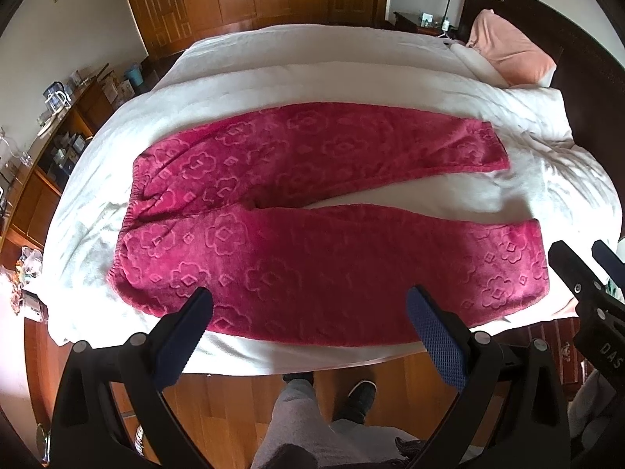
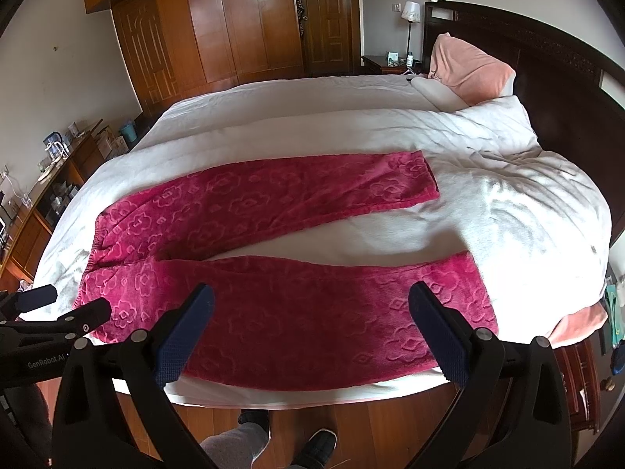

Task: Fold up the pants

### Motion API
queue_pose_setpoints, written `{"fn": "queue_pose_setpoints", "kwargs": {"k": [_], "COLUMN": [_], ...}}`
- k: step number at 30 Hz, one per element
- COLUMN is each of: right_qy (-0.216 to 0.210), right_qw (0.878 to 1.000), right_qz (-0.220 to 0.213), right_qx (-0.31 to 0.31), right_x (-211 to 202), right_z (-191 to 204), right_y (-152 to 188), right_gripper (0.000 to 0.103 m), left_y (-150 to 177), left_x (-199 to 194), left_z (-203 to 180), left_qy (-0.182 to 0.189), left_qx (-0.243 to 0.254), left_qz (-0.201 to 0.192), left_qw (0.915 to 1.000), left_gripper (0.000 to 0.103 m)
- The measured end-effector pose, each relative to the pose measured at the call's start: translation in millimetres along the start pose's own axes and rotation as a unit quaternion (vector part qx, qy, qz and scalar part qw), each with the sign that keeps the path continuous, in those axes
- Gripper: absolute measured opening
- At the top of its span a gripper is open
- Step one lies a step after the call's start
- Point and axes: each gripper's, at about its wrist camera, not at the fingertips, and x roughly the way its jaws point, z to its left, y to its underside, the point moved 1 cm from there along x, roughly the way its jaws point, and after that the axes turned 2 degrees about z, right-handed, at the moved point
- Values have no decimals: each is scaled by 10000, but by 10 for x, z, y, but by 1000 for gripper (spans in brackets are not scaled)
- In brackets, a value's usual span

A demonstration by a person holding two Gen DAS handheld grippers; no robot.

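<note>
Both tongs poised apart over unfolded pants at the bed's near edge.

The left tongs (image 1: 308,312) and right tongs (image 2: 310,312) gape empty above the near leg (image 2: 312,312); the pants (image 1: 312,211) lie flat on the bed (image 1: 312,62), legs splayed. Best to pinch that leg at waistband and cuff together, lifting evenly onto the far leg (image 1: 351,144).

Pants (image 1: 312,211) (image 2: 273,258): magenta fleece with an embossed flower-and-diamond pattern. Lying flat and unfolded on white bedding, near the bed's front edge. Elastic waistband at left, gathered. Both legs extend right, spread in a narrow V; far leg's cuff lies further left than near leg's cuff.
</note>
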Motion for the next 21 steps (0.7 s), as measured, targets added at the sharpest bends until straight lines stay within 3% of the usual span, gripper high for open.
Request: {"fn": "queue_pose_setpoints", "kwargs": {"k": [21], "right_qy": [-26], "right_qw": [10000], "right_qz": [-8], "right_qx": [-9], "right_x": [-25], "right_z": [-49], "right_y": [-18], "right_gripper": [100], "left_y": [-79], "left_x": [15], "left_z": [3], "left_qy": [161], "left_qx": [-230], "left_qz": [93], "left_qw": [9996], "left_gripper": [98]}}
